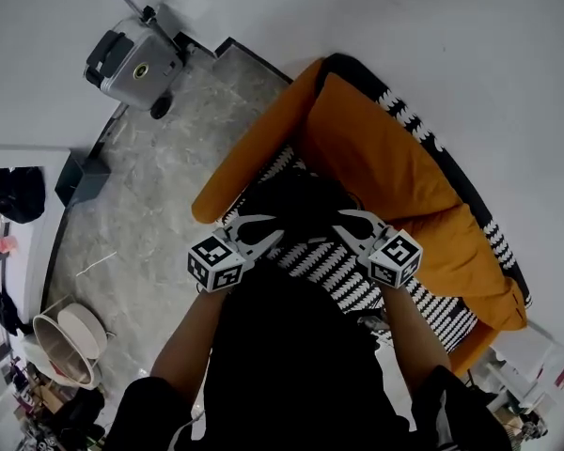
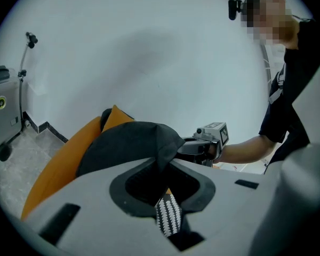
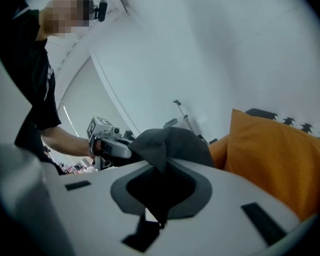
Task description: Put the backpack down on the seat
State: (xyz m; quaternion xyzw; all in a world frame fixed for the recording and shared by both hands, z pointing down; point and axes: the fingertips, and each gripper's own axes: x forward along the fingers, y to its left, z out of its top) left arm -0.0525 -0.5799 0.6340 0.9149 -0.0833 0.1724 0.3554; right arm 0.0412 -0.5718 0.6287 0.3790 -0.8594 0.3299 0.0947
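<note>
In the head view, the left hand-held gripper and the right hand-held gripper sit side by side with their tips angled towards each other. The black backpack is bunched just ahead of and between them. It hangs over the striped seat, which lies below both tips. The orange cushions rise beyond, towards the right hand-held gripper's outer side. Both forearms reach forward roughly parallel, neither nearer the seat, and the bag's width runs from one tip to the other.

In the left gripper view, the jaws are pinched on a fold of the backpack's black cloth, and the bulk of the bag rises just beyond them. The seat's weave shows beneath the jaws, so I judge the bag is not yet resting on it.

In the right gripper view, the jaws likewise clamp a fold of the bag, which bulges ahead, with a cushion off to the right. The coming move looks like an even, straight lowering by both hands.
</note>
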